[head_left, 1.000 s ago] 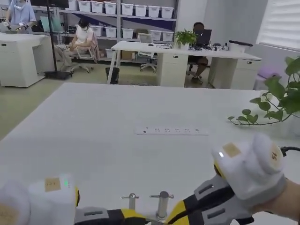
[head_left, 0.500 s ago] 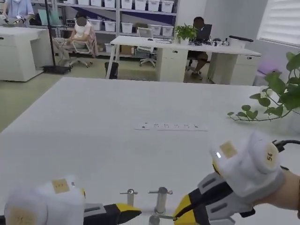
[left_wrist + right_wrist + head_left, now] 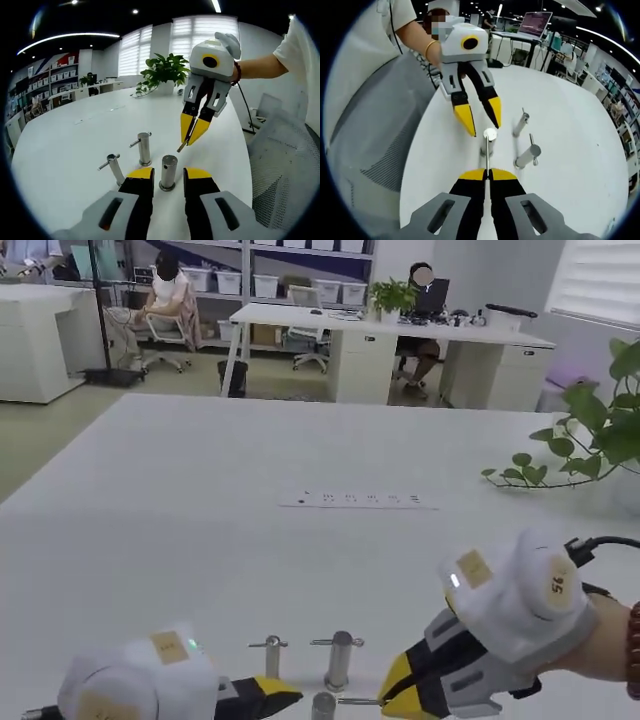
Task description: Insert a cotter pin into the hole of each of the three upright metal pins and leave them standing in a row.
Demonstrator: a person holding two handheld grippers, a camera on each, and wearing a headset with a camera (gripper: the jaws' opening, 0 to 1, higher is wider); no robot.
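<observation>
Right hand-held gripper (image 3: 488, 173) clenched on cotter pin (image 3: 486, 152) beside the bare metal pin (image 3: 168, 171); left hand-held gripper (image 3: 483, 127) released, straddling it; a skewed push could topple it.

Three metal pins (image 3: 169, 172), three cotter pins (image 3: 135, 143) and two grippers (image 3: 189, 140).

I read only 56, on a round tan sticker (image 3: 556, 583) on my right gripper's (image 3: 395, 702) white rounded cover (image 3: 515, 610), at four o'clock.
</observation>
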